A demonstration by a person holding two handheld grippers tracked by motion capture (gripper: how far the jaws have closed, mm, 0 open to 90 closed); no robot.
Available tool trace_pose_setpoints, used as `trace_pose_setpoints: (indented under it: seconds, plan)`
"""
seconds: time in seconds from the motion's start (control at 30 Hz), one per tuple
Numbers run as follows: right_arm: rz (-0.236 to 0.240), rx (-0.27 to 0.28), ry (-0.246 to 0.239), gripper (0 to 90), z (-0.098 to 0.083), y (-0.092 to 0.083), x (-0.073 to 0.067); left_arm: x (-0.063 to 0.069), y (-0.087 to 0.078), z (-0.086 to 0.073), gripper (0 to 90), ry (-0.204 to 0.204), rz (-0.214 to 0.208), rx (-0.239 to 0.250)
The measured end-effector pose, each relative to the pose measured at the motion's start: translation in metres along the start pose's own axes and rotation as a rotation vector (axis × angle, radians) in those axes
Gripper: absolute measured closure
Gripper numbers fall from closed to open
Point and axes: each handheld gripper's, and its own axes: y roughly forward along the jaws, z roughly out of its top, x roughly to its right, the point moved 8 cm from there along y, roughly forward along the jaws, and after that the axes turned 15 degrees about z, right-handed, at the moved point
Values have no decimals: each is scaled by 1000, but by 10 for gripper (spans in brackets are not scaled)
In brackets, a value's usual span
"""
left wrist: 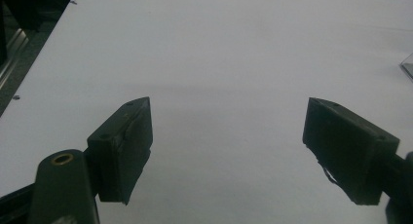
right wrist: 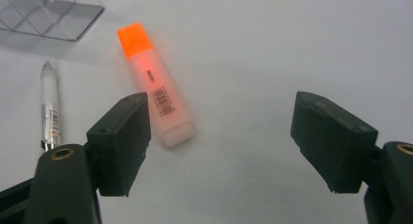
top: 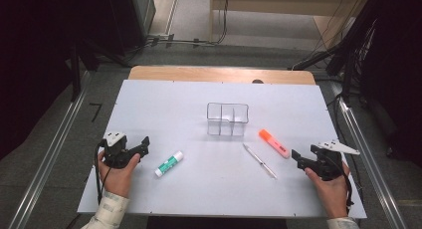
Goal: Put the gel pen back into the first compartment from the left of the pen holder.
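Tools first, nearest my side of the counter [top: 149, 97]: my left tool [top: 144, 144] rests at the near left, its jaws apart and holding nothing; in the left gripper view [left wrist: 229, 131] I see bare white surface between them. My right tool [top: 294, 157] rests at the near right, jaws likewise spread wide and empty, pointing inward. In the right gripper view [right wrist: 221, 136] the highlighter [right wrist: 155, 98] lies just ahead of the left jaw, not touching it, its orange cap at the far end.

Next out, the glue stick [top: 168, 164] lies flat near the left tool, just to its right, green label showing, white cap toward me. The pen [top: 260, 161] lies flat at centre right, slanting toward the near right. I see the highlighter [top: 274, 143] just beyond it, between pen and right tool, on a similar slant and apart from both.

Farthest, the clear organiser [top: 227, 119] stands upright at mid-counter, divided into compartments. I see nothing inside it.
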Motion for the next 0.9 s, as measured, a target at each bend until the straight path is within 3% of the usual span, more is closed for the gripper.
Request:
trace_pose_setpoints:
  seconds: [0.9]
  plan:
    - [59, -29, -56, 232, 0, 15, -28, 0, 1, -2, 193, 11, 1, -6]
